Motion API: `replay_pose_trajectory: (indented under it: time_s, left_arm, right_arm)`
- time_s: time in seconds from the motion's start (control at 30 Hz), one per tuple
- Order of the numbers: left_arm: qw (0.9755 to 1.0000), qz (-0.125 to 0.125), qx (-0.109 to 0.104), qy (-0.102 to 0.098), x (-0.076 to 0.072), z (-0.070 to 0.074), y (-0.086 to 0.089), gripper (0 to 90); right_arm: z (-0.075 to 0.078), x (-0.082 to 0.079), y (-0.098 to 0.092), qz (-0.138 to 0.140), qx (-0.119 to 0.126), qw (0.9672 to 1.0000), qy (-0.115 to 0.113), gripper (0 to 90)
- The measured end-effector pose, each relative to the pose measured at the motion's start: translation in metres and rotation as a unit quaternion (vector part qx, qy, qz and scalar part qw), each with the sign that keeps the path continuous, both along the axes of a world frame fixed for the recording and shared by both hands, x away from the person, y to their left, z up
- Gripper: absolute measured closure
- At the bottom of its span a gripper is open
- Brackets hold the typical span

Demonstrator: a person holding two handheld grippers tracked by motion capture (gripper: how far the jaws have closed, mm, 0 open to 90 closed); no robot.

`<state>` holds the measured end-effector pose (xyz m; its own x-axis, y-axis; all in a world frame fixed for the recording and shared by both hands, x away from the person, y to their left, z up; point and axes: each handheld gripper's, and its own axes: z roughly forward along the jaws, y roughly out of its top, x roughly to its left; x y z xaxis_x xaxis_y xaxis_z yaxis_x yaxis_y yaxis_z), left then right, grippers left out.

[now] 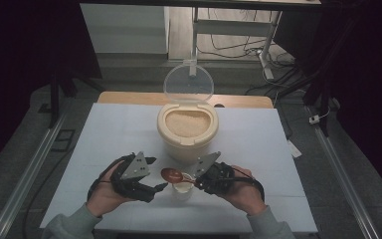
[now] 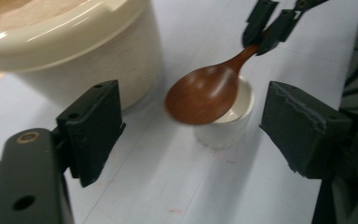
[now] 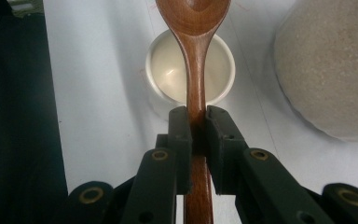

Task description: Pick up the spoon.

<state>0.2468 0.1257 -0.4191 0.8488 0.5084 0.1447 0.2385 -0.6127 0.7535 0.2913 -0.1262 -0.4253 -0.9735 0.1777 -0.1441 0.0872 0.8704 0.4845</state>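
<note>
Wooden spoon (image 3: 196,70), clamped in the right gripper (image 3: 196,122), lay lengthwise over the small white cup (image 3: 168,77), bowl past its far rim, while the left gripper (image 2: 191,126) stood open just beside.

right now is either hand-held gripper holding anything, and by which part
The right hand-held gripper is shut on the wooden spoon, clamped on its handle, the bowl over the small white cup. The left hand-held gripper is open, holding nothing.

High view dim, corners vignetted black; glare on cream round plastic container's rim (image 2: 70,29) upper left; brown wooden spoon (image 2: 204,93) motion-blurred.
</note>
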Motion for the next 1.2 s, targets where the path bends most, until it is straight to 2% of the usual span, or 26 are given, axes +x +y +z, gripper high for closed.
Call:
replay_pose_trajectory:
  time_s: [0.23, 0.33, 0.4, 0.63, 0.67, 0.7, 0.77, 0.8, 0.83, 0.87, 0.9, 0.93, 1.0, 1.03, 1.07, 1.1, 1.13, 1.17, 1.2]
  left_arm:
    - [0.9992, -0.027, 0.031, -0.004, 0.006, 0.003, -0.021, 25.5]
    - [0.9982, -0.041, 0.043, -0.002, 0.009, 0.004, -0.028, 28.3]
    - [0.9974, -0.049, 0.052, 0.0, 0.011, 0.004, -0.033, 30.3]
    - [0.9923, -0.084, 0.089, 0.019, 0.017, 0.004, -0.049, 39.9]
    - [0.9914, -0.087, 0.095, 0.022, 0.017, 0.003, -0.051, 40.7]
    - [0.9903, -0.092, 0.101, 0.026, 0.018, 0.002, -0.053, 43.4]
    - [0.9885, -0.099, 0.11, 0.032, 0.02, -0.001, -0.056, 44.5]
    - [0.9875, -0.102, 0.115, 0.033, 0.02, -0.001, -0.057, 46.2]
    - [0.9867, -0.105, 0.119, 0.035, 0.021, -0.002, -0.058, 47.4]
    - [0.9858, -0.108, 0.124, 0.035, 0.021, -0.003, -0.059, 48.8]
    - [0.9846, -0.112, 0.129, 0.035, 0.022, -0.003, -0.059, 50.1]
    - [0.9843, -0.115, 0.13, 0.036, 0.022, -0.004, -0.06, 51.6]
    - [0.9859, -0.111, 0.12, 0.036, 0.019, -0.008, -0.064, 54.6]
    - [0.9749, -0.133, 0.177, 0.02, 0.024, -0.002, -0.062, 54.6]
    - [0.9799, -0.122, 0.156, 0.021, 0.02, -0.008, -0.066, 57.9]
    - [0.9799, -0.122, 0.156, 0.021, 0.02, -0.008, -0.066, 60.2]
    - [0.981, -0.118, 0.153, 0.019, 0.019, -0.01, -0.067, 60.2]
    - [0.9749, -0.13, 0.18, 0.01, 0.021, -0.008, -0.066, 62.5]
    - [0.9741, -0.132, 0.183, 0.006, 0.02, -0.009, -0.067, 64.4]
  right_arm:
    - [0.002, -0.003, 0.005, 0.007, 0.001, 0.9999, -0.008, 81.1]
    - [0.004, -0.004, 0.007, 0.017, 0.009, 0.9997, -0.014, 81.1]
    - [0.005, -0.005, 0.009, 0.021, 0.004, 0.9996, -0.02, 81.0]
    - [0.006, -0.009, 0.013, 0.034, 0.003, 0.9991, -0.025, 81.0]
    - [0.006, -0.009, 0.014, 0.034, -0.002, 0.9989, -0.031, 81.0]
    - [0.005, -0.01, 0.014, 0.036, 0.006, 0.999, -0.027, 81.0]
    - [0.006, -0.01, 0.014, 0.041, 0.004, 0.9988, -0.025, 81.0]
    - [0.011, -0.01, 0.015, 0.052, -0.033, 0.9979, -0.022, 81.0]
    - [0.009, -0.01, 0.015, 0.055, -0.02, 0.9981, -0.018, 81.1]
    - [0.011, -0.01, 0.015, 0.063, -0.034, 0.9973, -0.015, 81.0]
    - [0.011, -0.011, 0.016, 0.06, -0.037, 0.9973, -0.021, 81.0]
    - [0.011, -0.011, 0.016, 0.068, -0.034, 0.9969, -0.018, 81.1]
    - [0.012, -0.012, 0.017, 0.071, -0.033, 0.9967, -0.022, 81.0]
    - [0.012, -0.012, 0.017, 0.071, -0.033, 0.9967, -0.022, 81.0]
    - [0.013, -0.017, 0.017, 0.05, -0.033, 0.9969, -0.052, 81.0]
    - [0.013, -0.017, 0.017, 0.05, -0.033, 0.9969, -0.052, 81.0]
    - [0.012, -0.014, 0.017, 0.074, -0.03, 0.9966, -0.022, 81.1]
    - [0.012, -0.014, 0.017, 0.077, -0.031, 0.9963, -0.024, 81.1]
    - [0.012, -0.014, 0.017, 0.079, -0.028, 0.996, -0.03, 81.0]
